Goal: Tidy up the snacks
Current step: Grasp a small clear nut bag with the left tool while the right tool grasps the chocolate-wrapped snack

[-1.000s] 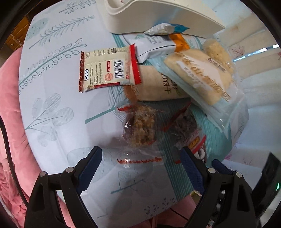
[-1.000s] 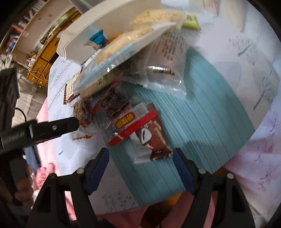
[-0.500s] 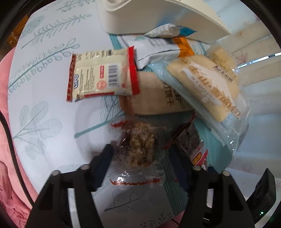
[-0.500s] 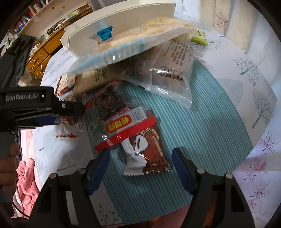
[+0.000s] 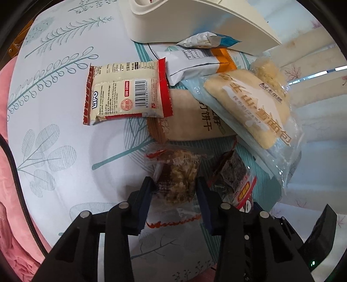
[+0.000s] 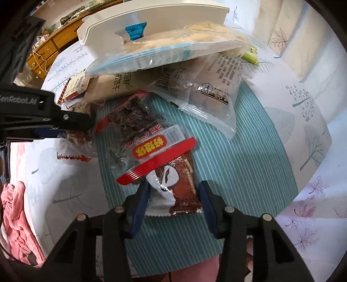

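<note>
Several snack packets lie piled on a round table beside a white tray [image 5: 195, 19]. My left gripper [image 5: 175, 186] is shut on a clear packet of nut brittle [image 5: 180, 173]; the same packet shows in the right wrist view [image 6: 76, 138]. My right gripper [image 6: 173, 191] is shut on a brown and white chocolate packet [image 6: 175, 184] on the teal striped mat [image 6: 249, 162]. A dark seaweed packet with a red band [image 6: 141, 138] lies just beyond it, and also in the left wrist view [image 5: 232, 173].
A red and cream LIPO packet [image 5: 128, 91], a beige biscuit pack [image 5: 193, 121], a bread packet [image 5: 249, 104] and a white and orange packet [image 5: 199, 60] lie stacked near the tray [image 6: 151, 19]. Pink cloth [image 6: 15, 217] hangs at the table's left edge.
Both grippers moved forward and closed: the left one around the nut brittle packet, the right one around the chocolate packet. The other packets stayed in place.
</note>
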`<state>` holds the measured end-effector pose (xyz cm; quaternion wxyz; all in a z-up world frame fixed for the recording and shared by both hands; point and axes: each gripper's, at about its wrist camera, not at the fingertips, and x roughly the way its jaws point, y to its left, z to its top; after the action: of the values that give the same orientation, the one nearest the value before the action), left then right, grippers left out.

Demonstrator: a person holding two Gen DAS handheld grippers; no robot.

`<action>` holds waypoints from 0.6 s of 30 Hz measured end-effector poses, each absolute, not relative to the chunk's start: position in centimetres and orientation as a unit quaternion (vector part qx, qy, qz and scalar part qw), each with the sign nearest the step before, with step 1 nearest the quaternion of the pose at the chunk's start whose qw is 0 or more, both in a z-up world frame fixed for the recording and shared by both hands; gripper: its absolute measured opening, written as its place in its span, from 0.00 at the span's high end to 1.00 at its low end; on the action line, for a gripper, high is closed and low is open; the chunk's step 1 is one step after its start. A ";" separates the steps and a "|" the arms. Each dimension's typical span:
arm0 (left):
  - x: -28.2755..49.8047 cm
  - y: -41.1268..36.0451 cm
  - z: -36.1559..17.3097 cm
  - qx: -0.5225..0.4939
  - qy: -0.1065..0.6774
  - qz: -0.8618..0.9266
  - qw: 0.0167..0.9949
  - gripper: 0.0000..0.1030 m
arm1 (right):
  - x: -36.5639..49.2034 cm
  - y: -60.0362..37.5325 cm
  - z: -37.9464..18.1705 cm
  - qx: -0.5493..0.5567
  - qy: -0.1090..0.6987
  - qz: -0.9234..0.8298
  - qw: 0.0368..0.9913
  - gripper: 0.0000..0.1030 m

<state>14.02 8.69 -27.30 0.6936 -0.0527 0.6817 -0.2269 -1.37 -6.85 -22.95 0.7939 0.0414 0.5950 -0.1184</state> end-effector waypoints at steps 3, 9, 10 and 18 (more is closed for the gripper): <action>13.7 9.5 -26.7 -0.055 0.684 -0.227 0.691 0.62 | -1.3 -6.7 -22.9 0.049 0.607 -0.124 0.783 0.56; 12.8 11.4 -24.6 -0.062 0.684 -0.221 0.693 0.62 | -0.6 -5.8 -22.7 0.079 0.651 -0.123 0.745 0.59; 12.8 11.7 -24.3 -0.064 0.683 -0.218 0.694 0.62 | -0.6 -5.8 -22.6 0.083 0.658 -0.122 0.738 0.59; 11.9 14.7 -20.5 -0.100 0.665 -0.205 0.711 0.62 | 0.3 -5.0 -19.9 0.133 0.705 -0.073 0.693 0.59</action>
<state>11.88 14.72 -20.53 0.7110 -0.0999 0.6653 -0.2046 0.33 -5.02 -19.94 0.6931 0.1328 0.7047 -0.0726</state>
